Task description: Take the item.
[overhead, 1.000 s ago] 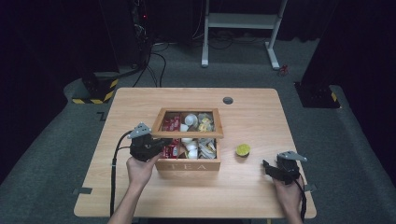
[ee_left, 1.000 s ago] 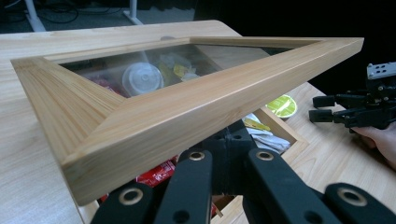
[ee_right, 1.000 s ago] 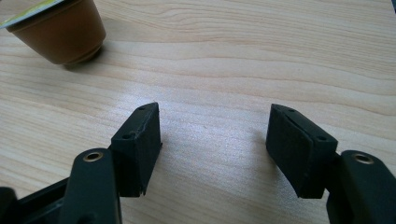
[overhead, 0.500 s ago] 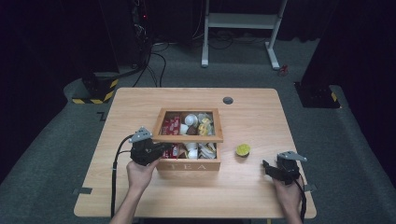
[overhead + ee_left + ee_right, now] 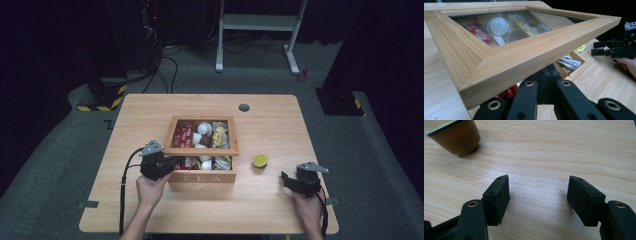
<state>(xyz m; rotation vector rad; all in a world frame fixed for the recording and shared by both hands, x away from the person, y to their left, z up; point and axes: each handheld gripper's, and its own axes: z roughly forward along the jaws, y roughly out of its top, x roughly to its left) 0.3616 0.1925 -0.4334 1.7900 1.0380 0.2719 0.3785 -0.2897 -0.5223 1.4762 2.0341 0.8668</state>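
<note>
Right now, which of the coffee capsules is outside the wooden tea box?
The brown capsule with the yellow-green lid, standing alone on the table right of the tea box. The white capsules lie inside the box compartments.

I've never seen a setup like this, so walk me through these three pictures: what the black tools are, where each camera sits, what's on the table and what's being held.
No robot here: a person holds a two-jaw tool in each hand. The high view looks down from above the person's side of the wooden table. The other two cameras ride on the tools and look along their black jaws.

On the table stands a wooden tea box, full of packets and small pods, and beside it a small pod with a green-yellow lid.

The left gripper sits at the box's front left corner, under the glass-paned lid, which is tilted up; whether its jaws are clamped on the frame is hidden. The right gripper is open and holds nothing, low over bare table short of the pod.
</note>
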